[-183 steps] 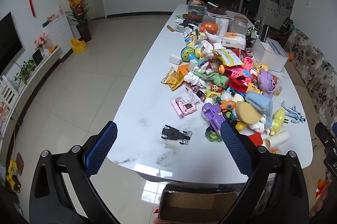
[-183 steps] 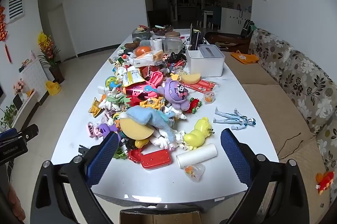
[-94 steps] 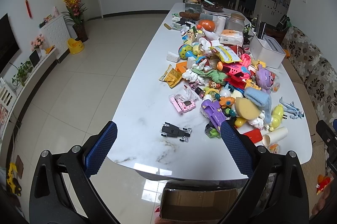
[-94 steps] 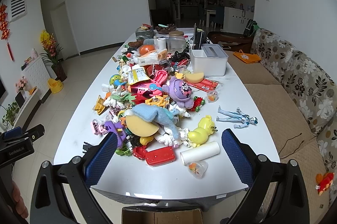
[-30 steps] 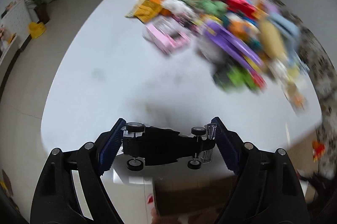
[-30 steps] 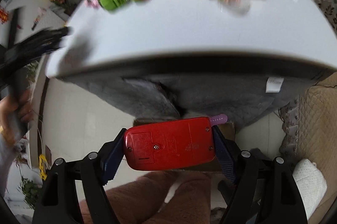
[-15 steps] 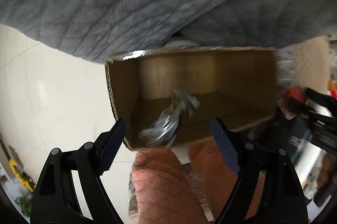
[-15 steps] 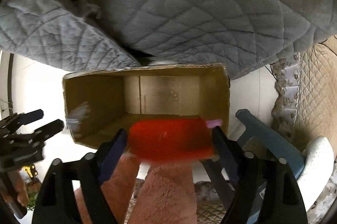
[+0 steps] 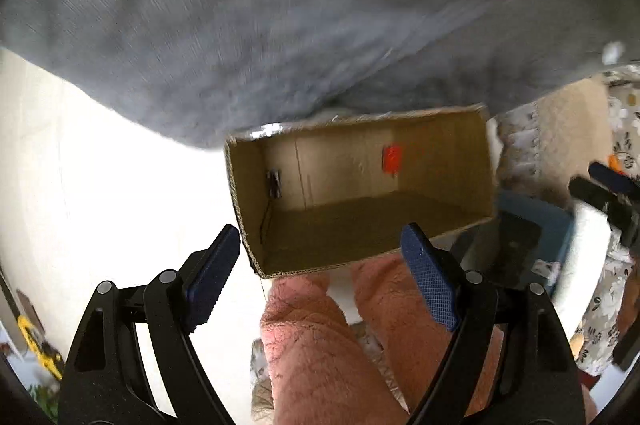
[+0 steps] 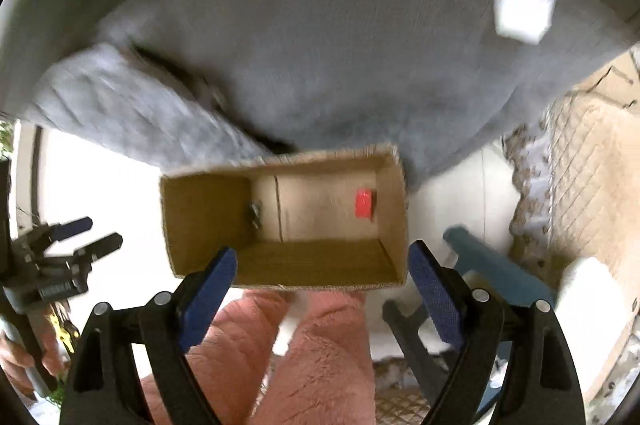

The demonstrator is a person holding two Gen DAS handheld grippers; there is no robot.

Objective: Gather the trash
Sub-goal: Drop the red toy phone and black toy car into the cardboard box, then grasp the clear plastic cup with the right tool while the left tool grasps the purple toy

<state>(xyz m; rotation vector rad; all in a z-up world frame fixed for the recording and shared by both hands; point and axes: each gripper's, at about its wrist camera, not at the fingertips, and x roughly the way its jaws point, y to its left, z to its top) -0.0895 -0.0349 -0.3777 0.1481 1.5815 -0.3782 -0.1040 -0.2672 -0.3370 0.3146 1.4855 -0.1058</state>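
Note:
An open cardboard box (image 9: 440, 221) (image 10: 200, 225) stands on the floor below me, under the table's edge. On its bottom lie a red plastic toy (image 9: 391, 159) (image 10: 364, 203) at the right and a small black toy car (image 9: 274, 183) (image 10: 254, 213) at the left. My left gripper (image 9: 322, 279) hangs open and empty above the box's near rim. My right gripper (image 10: 322, 287) is also open and empty above the near rim. Each gripper shows small in the other's view, the left (image 10: 70, 245) and the right (image 9: 608, 193).
The grey quilted underside of the table cover (image 9: 240, 25) (image 10: 320, 45) fills the upper half of both views. My legs in pink trousers (image 9: 340, 345) (image 10: 312, 353) are just behind the box. A blue stool (image 10: 492, 273) and the sofa (image 10: 592, 185) are on the right, white floor on the left.
Both grippers opened over the box and dropped their loads: the black toy car and the red toy now lie on the box's bottom. Both views have pulled back a little.

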